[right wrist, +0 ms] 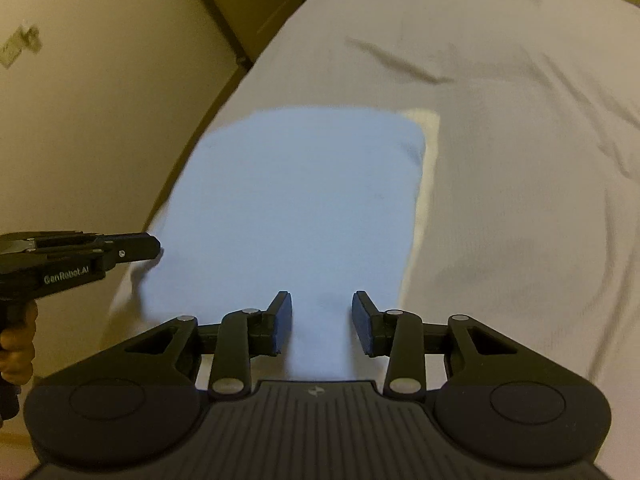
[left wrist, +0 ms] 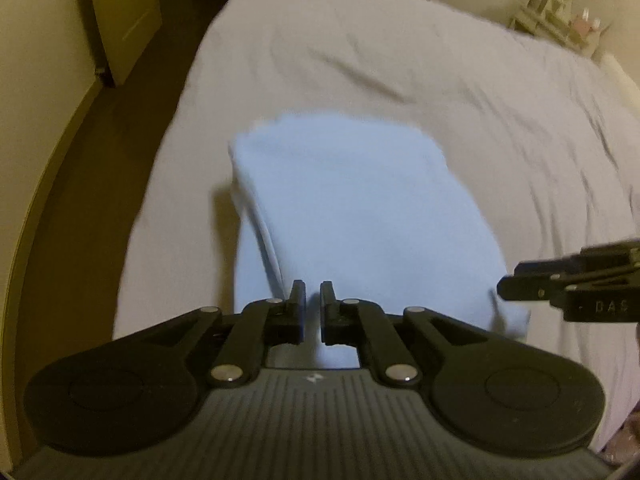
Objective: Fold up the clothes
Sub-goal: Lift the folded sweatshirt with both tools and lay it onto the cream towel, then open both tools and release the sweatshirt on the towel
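Nearest, the left gripper [left wrist: 313, 300] sits over the near edge of a folded light-blue cloth [left wrist: 360, 216], its fingers nearly together with only a thin slit between them; whether any fabric is caught there cannot be told. Beside it, the right gripper [right wrist: 322, 312] hovers above the same edge with its fingers spread apart and empty. Farther out, the cloth lies flat on a wrinkled white bed sheet [right wrist: 520, 120], near the bed's left side. Beyond, a dark floor [left wrist: 132, 92] borders the bed.
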